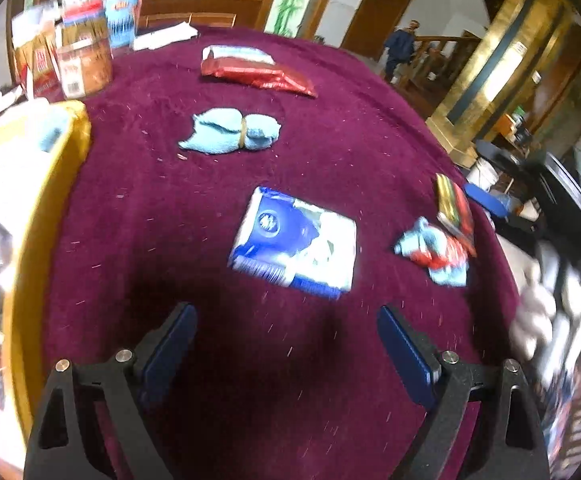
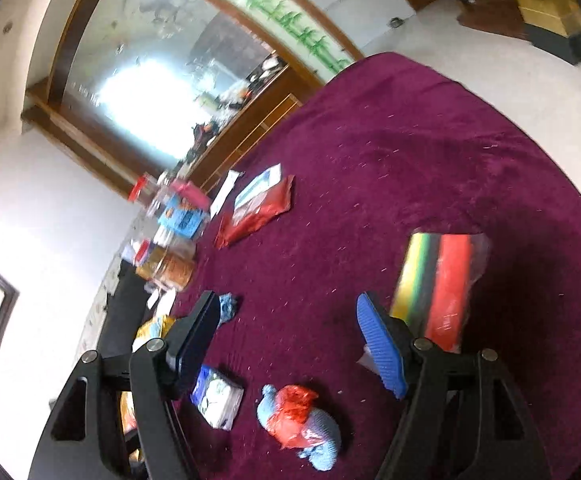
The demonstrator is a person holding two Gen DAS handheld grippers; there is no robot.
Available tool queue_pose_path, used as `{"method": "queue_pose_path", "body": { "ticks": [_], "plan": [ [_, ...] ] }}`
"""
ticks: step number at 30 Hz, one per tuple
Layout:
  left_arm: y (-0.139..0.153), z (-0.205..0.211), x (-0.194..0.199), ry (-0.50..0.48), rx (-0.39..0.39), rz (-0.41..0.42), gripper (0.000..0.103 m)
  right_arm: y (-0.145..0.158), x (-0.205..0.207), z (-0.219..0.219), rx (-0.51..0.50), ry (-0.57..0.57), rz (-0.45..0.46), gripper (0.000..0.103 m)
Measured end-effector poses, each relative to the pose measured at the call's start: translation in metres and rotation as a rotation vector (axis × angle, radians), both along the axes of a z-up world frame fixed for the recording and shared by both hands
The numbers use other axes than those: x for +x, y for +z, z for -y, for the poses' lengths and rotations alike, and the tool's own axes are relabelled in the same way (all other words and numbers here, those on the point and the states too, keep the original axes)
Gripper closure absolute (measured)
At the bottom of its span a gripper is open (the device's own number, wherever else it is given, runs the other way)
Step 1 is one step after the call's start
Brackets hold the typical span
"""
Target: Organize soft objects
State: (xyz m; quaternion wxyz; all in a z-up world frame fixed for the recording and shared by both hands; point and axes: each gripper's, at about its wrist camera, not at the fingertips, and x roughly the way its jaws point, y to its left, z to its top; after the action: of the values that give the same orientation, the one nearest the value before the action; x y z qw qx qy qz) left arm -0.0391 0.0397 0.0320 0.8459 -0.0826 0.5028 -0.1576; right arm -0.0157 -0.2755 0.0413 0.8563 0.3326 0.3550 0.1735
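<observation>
My left gripper point(image 1: 286, 336) is open and empty, above the maroon tablecloth point(image 1: 330, 140), just short of a blue and white soft pack point(image 1: 294, 242). A rolled light blue towel point(image 1: 232, 131) lies beyond it, and a red foil pack point(image 1: 258, 72) farther back. A blue cloth with red plastic point(image 1: 436, 252) lies at the right, beside a striped pack point(image 1: 454, 204). A yellow bin point(image 1: 46, 208) with soft items stands at the left. My right gripper point(image 2: 286, 340) is open and empty above the blue cloth with red plastic point(image 2: 302, 420), next to the striped pack point(image 2: 434, 280).
Jars and snack boxes point(image 1: 78, 52) stand at the table's far left, also in the right wrist view point(image 2: 170, 236). White paper point(image 1: 166, 36) lies behind them. The table edge curves along the right. A person point(image 1: 400, 48) stands far off near a wooden door.
</observation>
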Motion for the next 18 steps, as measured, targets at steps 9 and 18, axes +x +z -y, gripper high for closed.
{"method": "queue_pose_path", "body": {
  "ticks": [9,18],
  "plan": [
    [-0.011,0.053,0.037,-0.055,0.080,0.000,0.013,-0.001,0.006,-0.023,-0.089,0.057,-0.020,0.032],
    [-0.018,0.076,0.041,-0.123,0.183,0.061,0.018,-0.006,0.010,-0.033,-0.115,0.102,-0.051,0.032]
  ]
}}
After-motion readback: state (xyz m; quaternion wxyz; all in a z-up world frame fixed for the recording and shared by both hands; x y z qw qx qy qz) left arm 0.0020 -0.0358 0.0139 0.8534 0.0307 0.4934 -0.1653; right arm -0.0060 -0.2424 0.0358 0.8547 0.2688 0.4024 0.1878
